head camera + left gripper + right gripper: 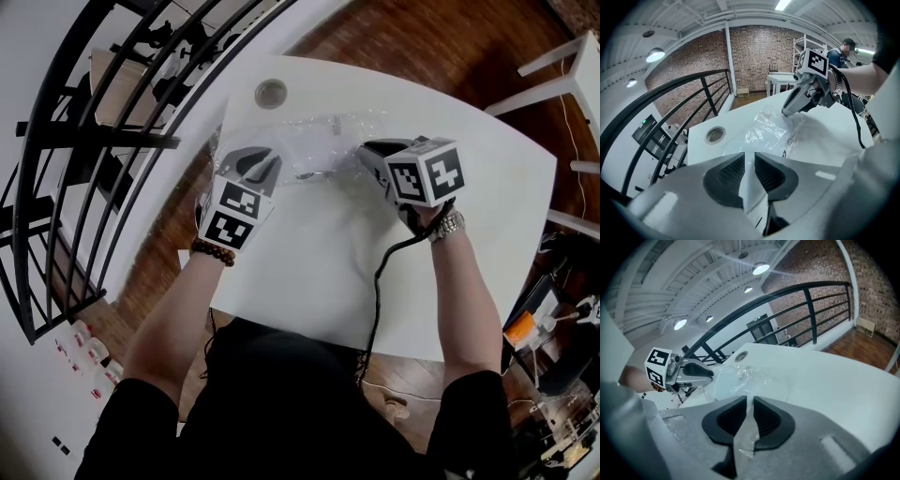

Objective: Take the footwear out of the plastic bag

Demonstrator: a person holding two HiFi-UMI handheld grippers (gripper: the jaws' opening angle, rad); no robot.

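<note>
A clear plastic bag (314, 141) lies crumpled on the white table (309, 262), near its far edge. Its contents look pale, and I cannot make out the footwear in any view. My left gripper (261, 161) is at the bag's left end. In the left gripper view its jaws (749, 161) are shut on a pale strip of the bag's edge. My right gripper (368, 152) is at the bag's right end. Its jaws (750, 411) pinch a fold of clear film. The bag (736, 378) stretches between the two grippers.
A round cable hole (271, 93) sits in the table just beyond the bag. A black railing (84, 141) runs along the table's left side over a drop. A white table (562, 75) stands far right. A black cable (380, 281) trails from my right gripper.
</note>
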